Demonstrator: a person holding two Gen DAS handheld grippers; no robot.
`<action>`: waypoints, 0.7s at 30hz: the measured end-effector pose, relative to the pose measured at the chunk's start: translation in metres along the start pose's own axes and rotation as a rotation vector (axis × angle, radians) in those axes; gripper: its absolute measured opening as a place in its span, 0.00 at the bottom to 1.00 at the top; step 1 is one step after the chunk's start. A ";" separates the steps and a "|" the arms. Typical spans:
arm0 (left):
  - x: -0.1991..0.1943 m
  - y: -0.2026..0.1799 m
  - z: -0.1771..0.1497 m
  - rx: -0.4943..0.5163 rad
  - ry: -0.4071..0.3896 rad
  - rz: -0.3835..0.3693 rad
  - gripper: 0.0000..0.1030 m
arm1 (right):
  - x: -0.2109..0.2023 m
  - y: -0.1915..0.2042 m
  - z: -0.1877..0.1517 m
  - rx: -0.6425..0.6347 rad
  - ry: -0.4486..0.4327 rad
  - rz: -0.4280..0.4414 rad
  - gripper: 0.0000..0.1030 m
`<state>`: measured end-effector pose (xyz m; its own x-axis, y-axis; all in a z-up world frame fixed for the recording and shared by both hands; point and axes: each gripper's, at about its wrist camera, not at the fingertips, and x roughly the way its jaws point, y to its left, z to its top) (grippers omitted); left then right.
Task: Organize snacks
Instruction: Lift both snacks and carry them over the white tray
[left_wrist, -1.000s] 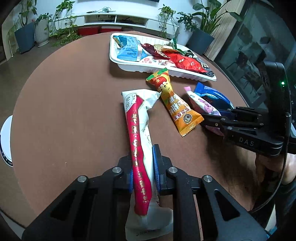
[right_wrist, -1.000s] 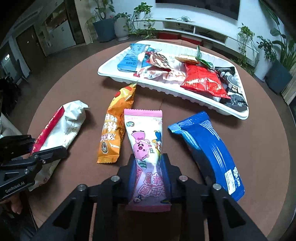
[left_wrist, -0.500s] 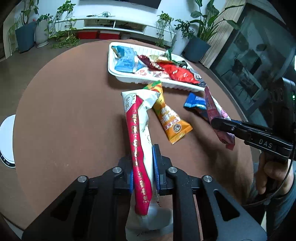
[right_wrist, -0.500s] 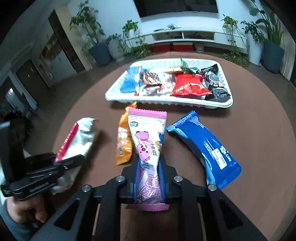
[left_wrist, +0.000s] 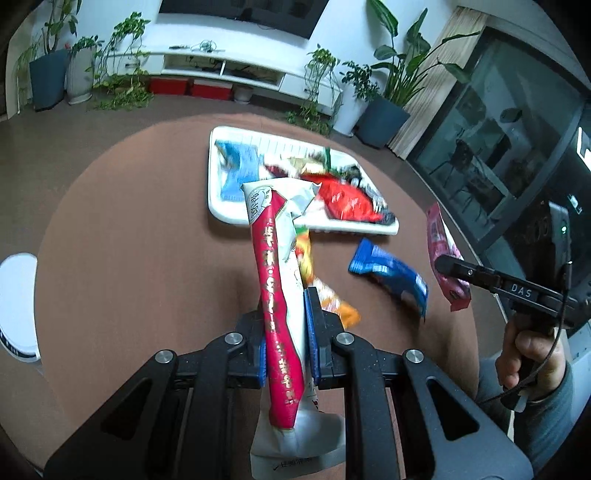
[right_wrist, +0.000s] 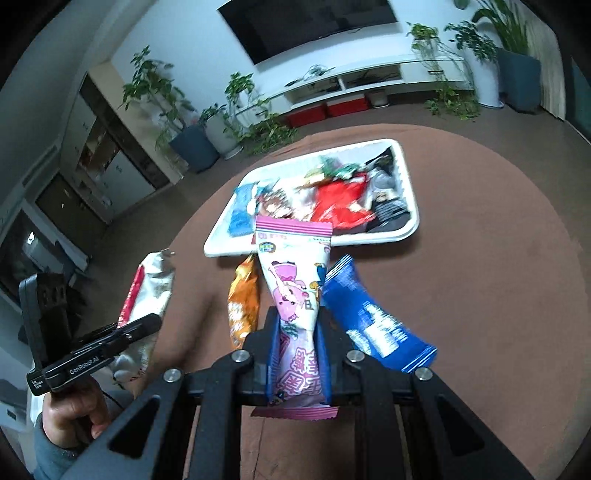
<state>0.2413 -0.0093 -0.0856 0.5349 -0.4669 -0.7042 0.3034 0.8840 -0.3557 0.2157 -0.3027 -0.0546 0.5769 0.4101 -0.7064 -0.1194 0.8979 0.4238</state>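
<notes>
Round brown table (left_wrist: 129, 258). Lying directly on it: white tray (left_wrist: 216, 192) of mixed snack packets at the far side; orange packet (right_wrist: 242, 306) and blue packet (right_wrist: 369, 321) just before the tray, near each other, possibly not touching.

This looks like a home living room: a large dark television (right_wrist: 314, 26) hangs on a white wall above a long low white media shelf (left_wrist: 225, 70) with red boxes (right_wrist: 327, 107) under it. Potted plants (left_wrist: 384, 96) line the walls, and glass doors (left_wrist: 491, 147) and wooden cabinets (right_wrist: 99, 147) flank the room. A round brown counter (left_wrist: 129, 240) stands mid-floor, holding a white tray (left_wrist: 214, 177) of packaged snacks
</notes>
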 end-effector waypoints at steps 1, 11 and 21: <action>-0.002 -0.001 0.007 0.006 -0.008 0.001 0.14 | -0.003 -0.004 0.004 0.007 -0.009 -0.007 0.19; 0.000 -0.009 0.089 0.062 -0.065 -0.006 0.14 | -0.032 -0.018 0.078 0.031 -0.137 -0.036 0.19; 0.062 -0.019 0.159 0.106 -0.018 -0.030 0.14 | 0.012 0.020 0.141 -0.044 -0.140 0.006 0.19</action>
<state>0.3940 -0.0591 -0.0249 0.5380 -0.4945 -0.6827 0.4009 0.8625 -0.3088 0.3337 -0.3025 0.0252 0.6828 0.3921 -0.6165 -0.1566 0.9028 0.4006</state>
